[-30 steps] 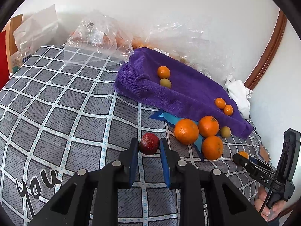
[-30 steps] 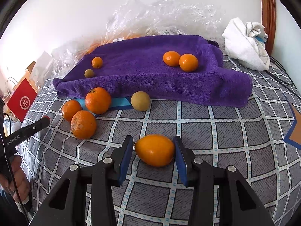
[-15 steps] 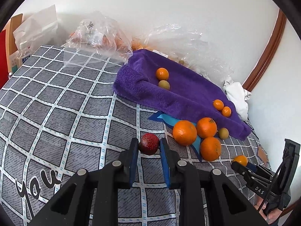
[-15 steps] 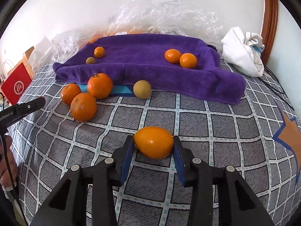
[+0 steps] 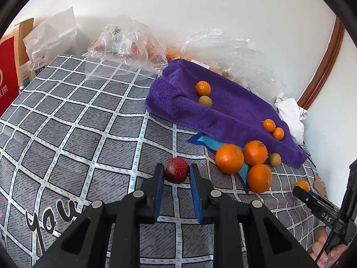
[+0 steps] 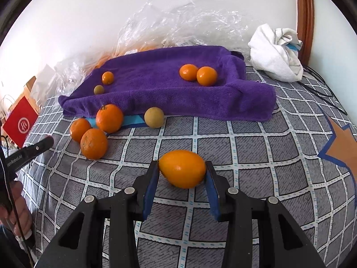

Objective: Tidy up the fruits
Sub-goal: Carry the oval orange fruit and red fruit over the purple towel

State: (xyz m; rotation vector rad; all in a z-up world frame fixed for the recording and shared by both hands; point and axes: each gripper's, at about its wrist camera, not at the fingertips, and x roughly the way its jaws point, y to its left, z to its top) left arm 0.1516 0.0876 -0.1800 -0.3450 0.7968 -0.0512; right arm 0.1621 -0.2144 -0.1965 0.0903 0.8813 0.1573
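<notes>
The left gripper [image 5: 176, 171] pinches a red fruit [image 5: 177, 170]; the right gripper [image 6: 182, 170] clamps an oval orange fruit [image 6: 182, 168], both above the checked cloth [image 5: 73, 120]. Carry them level and release low onto the purple towel [image 6: 156, 84], beside matching fruit, so nothing rolls.

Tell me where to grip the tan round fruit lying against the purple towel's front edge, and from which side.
Grip the tan round fruit across its widest middle, coming from above with the fingers left and right of it. It is a plain ball, but the purple towel sits right behind it, which probably rules out a front-to-back pinch.
</notes>
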